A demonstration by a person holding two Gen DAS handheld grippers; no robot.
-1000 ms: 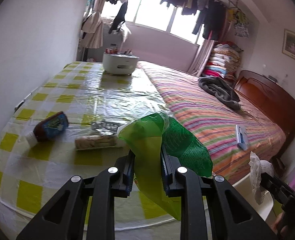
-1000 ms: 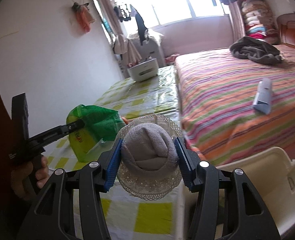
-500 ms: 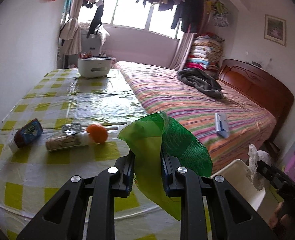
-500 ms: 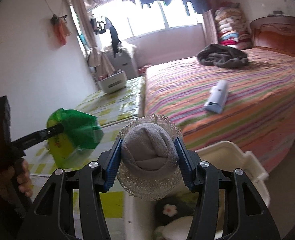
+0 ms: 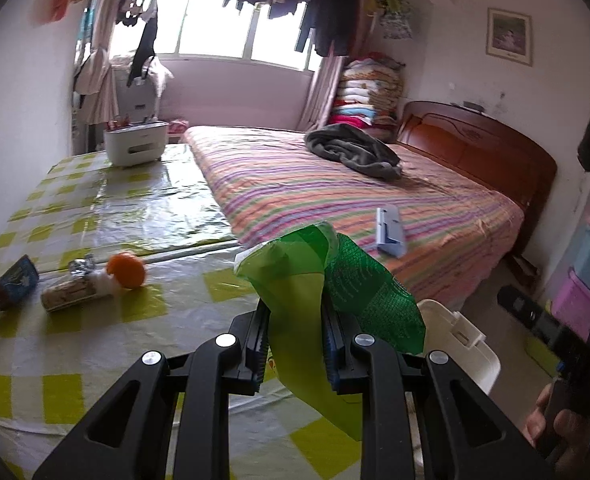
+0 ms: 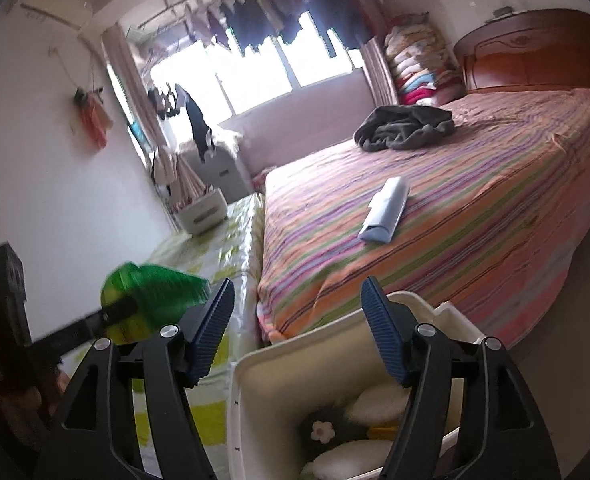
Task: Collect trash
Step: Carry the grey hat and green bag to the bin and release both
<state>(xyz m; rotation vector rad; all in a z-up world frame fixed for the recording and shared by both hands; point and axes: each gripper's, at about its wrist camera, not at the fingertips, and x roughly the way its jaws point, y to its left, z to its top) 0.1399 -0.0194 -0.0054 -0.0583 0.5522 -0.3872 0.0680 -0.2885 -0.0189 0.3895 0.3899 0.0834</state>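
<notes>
My left gripper [image 5: 294, 320] is shut on a green plastic wrapper [image 5: 319, 276] and holds it above the table's right edge; the wrapper also shows blurred in the right wrist view [image 6: 151, 292]. My right gripper [image 6: 298, 312] is open and empty, directly above a white bin [image 6: 255, 364] that holds several pieces of trash [image 6: 359, 420]. The bin's rim also shows in the left wrist view [image 5: 467, 340], beside the table. On the checked table [image 5: 95, 332] lie an orange ball [image 5: 127, 270], a wrapped snack [image 5: 69, 292] and a dark packet [image 5: 13, 286].
A bed with a striped cover [image 5: 335, 192] runs along the table's right side, with a grey garment [image 5: 355, 150] and a pale blue box [image 5: 391, 230] on it. A white holder [image 5: 133, 146] stands at the table's far end. Storage boxes [image 5: 583, 280] stand at the right wall.
My right gripper has opened and the lace-edged wad it held is gone from its jaws; it now hangs over the bin. My left gripper has swung right with the green wrapper.
</notes>
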